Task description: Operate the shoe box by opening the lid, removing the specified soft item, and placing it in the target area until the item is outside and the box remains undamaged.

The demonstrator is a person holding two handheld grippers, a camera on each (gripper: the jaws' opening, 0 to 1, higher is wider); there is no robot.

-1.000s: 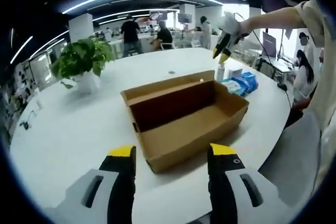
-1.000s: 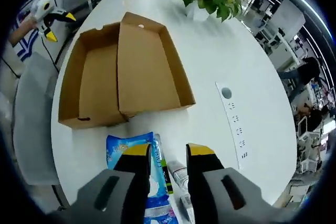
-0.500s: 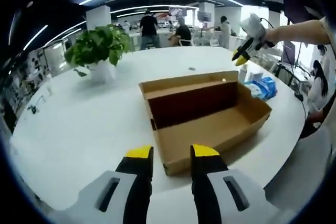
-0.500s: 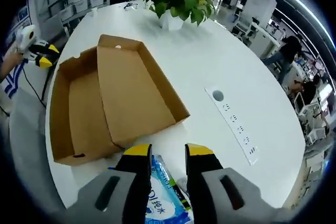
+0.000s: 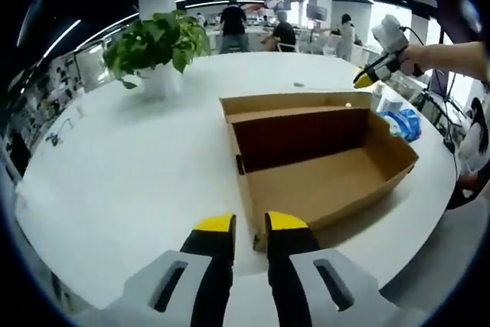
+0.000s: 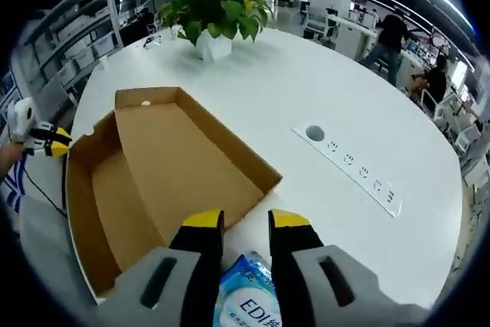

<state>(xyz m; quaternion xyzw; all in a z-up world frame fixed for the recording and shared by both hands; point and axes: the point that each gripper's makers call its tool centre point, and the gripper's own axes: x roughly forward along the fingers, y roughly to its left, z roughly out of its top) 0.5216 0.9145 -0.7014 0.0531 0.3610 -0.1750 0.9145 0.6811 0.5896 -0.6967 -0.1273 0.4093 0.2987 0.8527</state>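
Observation:
The brown cardboard shoe box (image 5: 321,178) stands open on the white round table (image 5: 130,181), its lid folded back on the far side and its inside bare. My left gripper (image 5: 249,224) hovers just before the box's near corner, jaws close together with nothing between them. In the right gripper view the box (image 6: 145,181) lies ahead and to the left. A blue soft tissue pack (image 6: 249,308) lies on the table below my right gripper (image 6: 246,220), whose jaws stand narrow and hold nothing. The pack (image 5: 403,122) rests outside the box, beyond its far end, under the raised right gripper (image 5: 367,78).
A potted green plant (image 5: 157,47) stands at the table's far side, also the plant (image 6: 214,9). A socket strip (image 6: 352,178) is set into the tabletop. The left gripper (image 6: 50,143) shows in a hand at the left edge. People stand at desks behind (image 5: 233,21).
My left gripper's jaws have drawn in from wide apart to nearly touching and moved nearer the box corner. The right gripper has risen and tilted up away from the tissue pack.

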